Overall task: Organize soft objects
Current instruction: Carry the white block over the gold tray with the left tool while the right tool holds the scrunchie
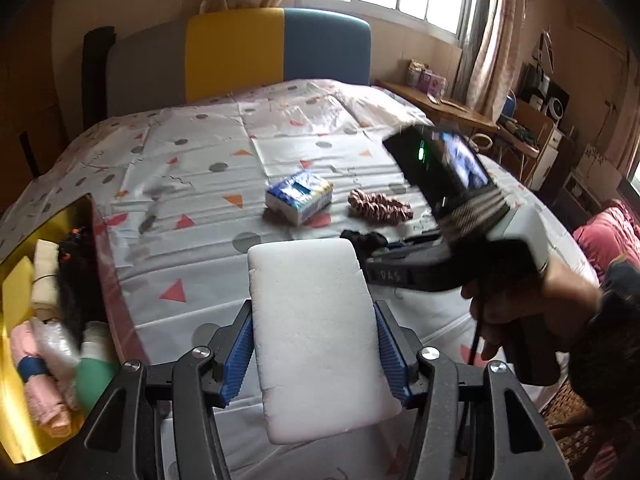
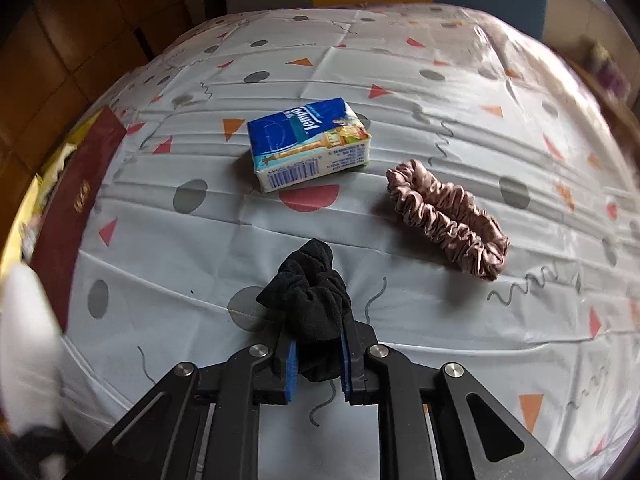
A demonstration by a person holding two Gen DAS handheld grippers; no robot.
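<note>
My left gripper (image 1: 314,344) is shut on a white foam sponge (image 1: 308,280), its blue pads pressing both long sides, and holds it above the patterned bedsheet (image 1: 192,168). My right gripper (image 2: 318,340) is shut on a black scrunchie (image 2: 308,296) that bunches out ahead of its fingers, low over the sheet. From the left wrist view, the black scrunchie (image 1: 360,240) sits just right of the sponge. A blue tissue pack (image 2: 308,140) and a pink satin scrunchie (image 2: 448,216) lie loose on the sheet beyond it. At the left edge stands a gold-lined box (image 1: 24,360) that holds several soft items.
The box's dark red wall (image 2: 72,200) runs along the bed's left edge. A person's hand (image 1: 520,300) grips the right gripper's handle at the right. A yellow and blue headboard (image 1: 280,48) closes the far end. A wooden desk (image 1: 448,108) stands beyond the bed's right side.
</note>
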